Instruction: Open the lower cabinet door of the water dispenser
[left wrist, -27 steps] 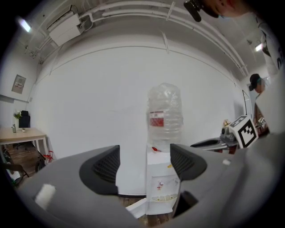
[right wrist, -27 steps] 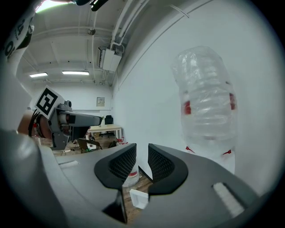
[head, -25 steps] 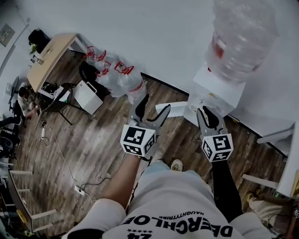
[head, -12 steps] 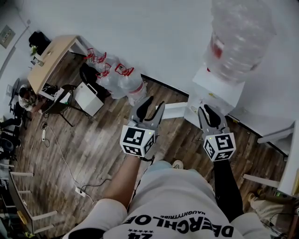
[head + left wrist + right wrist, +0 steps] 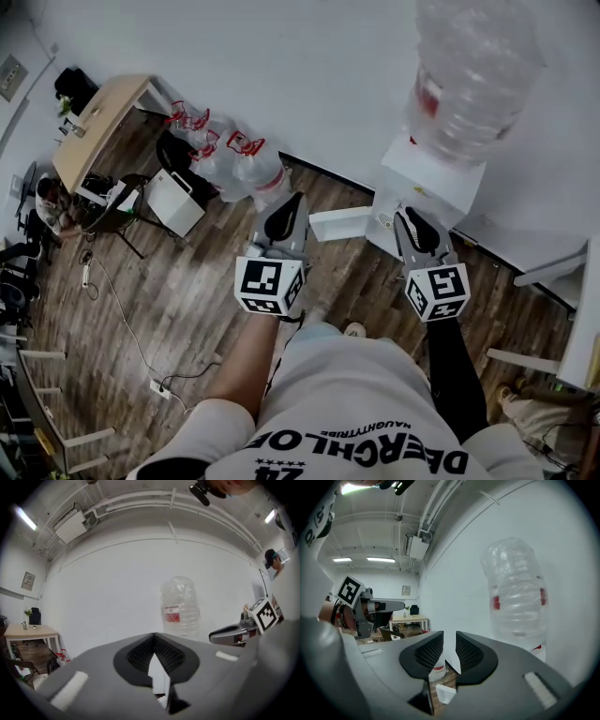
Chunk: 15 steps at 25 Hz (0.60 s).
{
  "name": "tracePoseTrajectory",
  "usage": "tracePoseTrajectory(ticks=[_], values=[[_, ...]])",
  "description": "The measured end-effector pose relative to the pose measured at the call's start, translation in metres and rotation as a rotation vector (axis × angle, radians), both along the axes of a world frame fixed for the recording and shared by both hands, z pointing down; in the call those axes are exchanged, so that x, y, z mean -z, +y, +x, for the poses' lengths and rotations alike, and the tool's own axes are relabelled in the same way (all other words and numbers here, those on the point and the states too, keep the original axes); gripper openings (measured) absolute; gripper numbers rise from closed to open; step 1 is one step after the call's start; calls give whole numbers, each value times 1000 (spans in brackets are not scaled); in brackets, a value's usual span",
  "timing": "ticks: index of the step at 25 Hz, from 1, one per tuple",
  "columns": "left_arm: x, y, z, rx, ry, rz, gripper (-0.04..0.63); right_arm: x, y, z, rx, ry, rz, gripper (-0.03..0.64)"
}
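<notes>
Left gripper (image 5: 292,204): fingers just closed, tip to tip, on nothing. Right gripper (image 5: 411,220): fingers almost together, narrow gap, empty.

Lower cabinet door (image 5: 342,223): low on water dispenser (image 5: 427,183), apparently jutting leftward already, under both grippers.

Likely light, stiff, hinged panel; best hooked at free edge.

Door whole in head view only; gripper views mostly wall, water bottle (image 5: 180,604).

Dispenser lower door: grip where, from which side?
Probably its free edge: the door stands swung out from the dispenser as a thin panel, nearest the left gripper. Come from that side; its jaws have just closed on nothing, reopen first.
</notes>
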<state>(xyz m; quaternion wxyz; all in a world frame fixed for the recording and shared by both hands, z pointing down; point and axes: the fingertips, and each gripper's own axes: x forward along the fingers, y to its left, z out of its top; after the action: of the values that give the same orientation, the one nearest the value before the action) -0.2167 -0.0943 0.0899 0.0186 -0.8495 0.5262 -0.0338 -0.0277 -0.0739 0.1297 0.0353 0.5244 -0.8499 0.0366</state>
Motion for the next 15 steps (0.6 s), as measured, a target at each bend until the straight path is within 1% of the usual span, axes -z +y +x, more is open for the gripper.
tracePoseTrajectory(ticks=[7, 15], values=[[5, 7, 10, 13, -63, 62, 57, 5, 5, 6, -11, 12, 22, 83], [19, 16, 27, -16, -40, 124, 57, 5, 11, 16, -35, 12, 26, 83]])
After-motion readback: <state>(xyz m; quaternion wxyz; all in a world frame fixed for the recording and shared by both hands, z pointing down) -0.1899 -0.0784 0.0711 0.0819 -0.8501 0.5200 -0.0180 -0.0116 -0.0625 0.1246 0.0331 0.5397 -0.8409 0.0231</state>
